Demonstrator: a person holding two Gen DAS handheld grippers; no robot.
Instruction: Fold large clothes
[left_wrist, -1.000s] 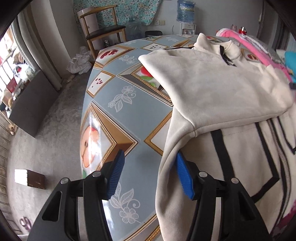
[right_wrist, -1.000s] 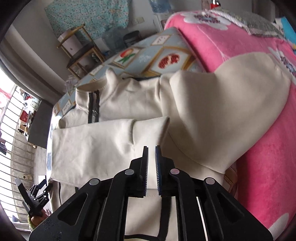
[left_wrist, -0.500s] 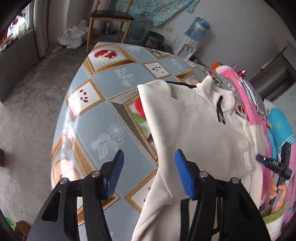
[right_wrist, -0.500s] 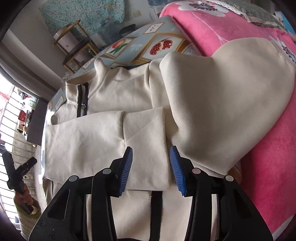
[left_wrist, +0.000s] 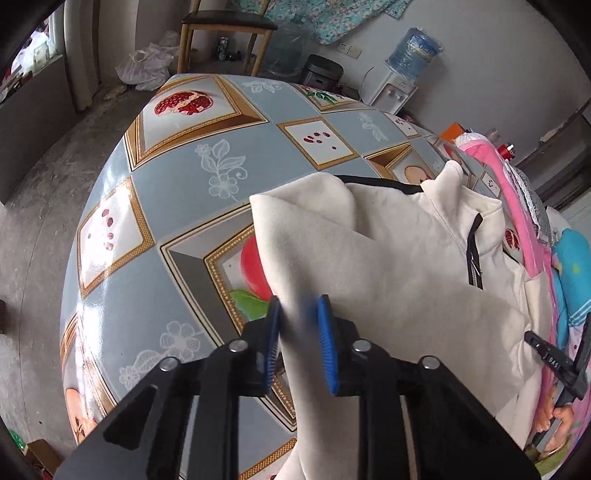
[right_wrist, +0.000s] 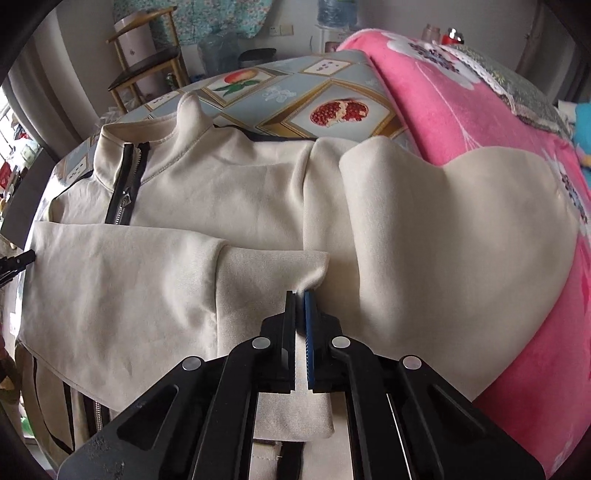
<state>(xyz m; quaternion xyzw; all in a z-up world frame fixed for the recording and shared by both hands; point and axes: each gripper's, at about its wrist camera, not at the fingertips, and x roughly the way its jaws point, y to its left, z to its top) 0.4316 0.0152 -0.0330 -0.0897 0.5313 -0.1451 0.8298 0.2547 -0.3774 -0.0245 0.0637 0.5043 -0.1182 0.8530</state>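
Note:
A cream zip-up jacket (left_wrist: 388, 280) with black trim lies on the table, one sleeve folded across its chest. My left gripper (left_wrist: 300, 310) straddles the jacket's left folded edge with its blue pads partly closed around the fabric. In the right wrist view the jacket (right_wrist: 221, 199) shows its collar and zipper at upper left. My right gripper (right_wrist: 300, 295) is shut on the cuff (right_wrist: 280, 273) of the folded sleeve. The other sleeve (right_wrist: 454, 236) drapes onto the pink blanket.
The table (left_wrist: 173, 177) has a grey-blue cloth with fruit pictures, and its left edge drops to the floor. A pink blanket (right_wrist: 461, 110) is heaped on the right. A chair (left_wrist: 225, 26) and a water dispenser (left_wrist: 399, 77) stand beyond the table.
My left gripper moved forward to the jacket's folded edge and its jaws narrowed around the fabric. My right gripper opened, then shut on the sleeve cuff.

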